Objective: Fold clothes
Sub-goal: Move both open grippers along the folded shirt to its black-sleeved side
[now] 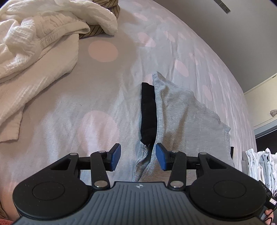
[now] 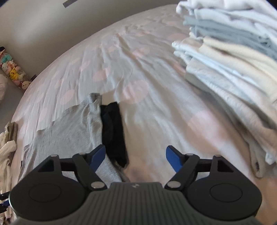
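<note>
A grey ribbed garment (image 1: 181,112) lies folded on the bed, with a black garment (image 1: 148,110) showing along its left edge. My left gripper (image 1: 138,156) hangs over the near end of the grey cloth. Its blue pads (image 1: 116,155) stand apart, a strip of grey fabric lies between them, and the left pad is clear of it. In the right wrist view the grey garment (image 2: 69,131) is on the left and the black garment (image 2: 112,131) beside it. My right gripper (image 2: 135,156) stands wide open over the black piece's near end, pads not touching it.
The bed has a grey sheet with pink dots (image 1: 102,52). A crumpled white pile (image 1: 34,43) lies at the far left over a striped fabric (image 1: 107,5). A tall stack of folded clothes (image 2: 233,52) stands on the right. A wall (image 2: 43,26) runs behind the bed.
</note>
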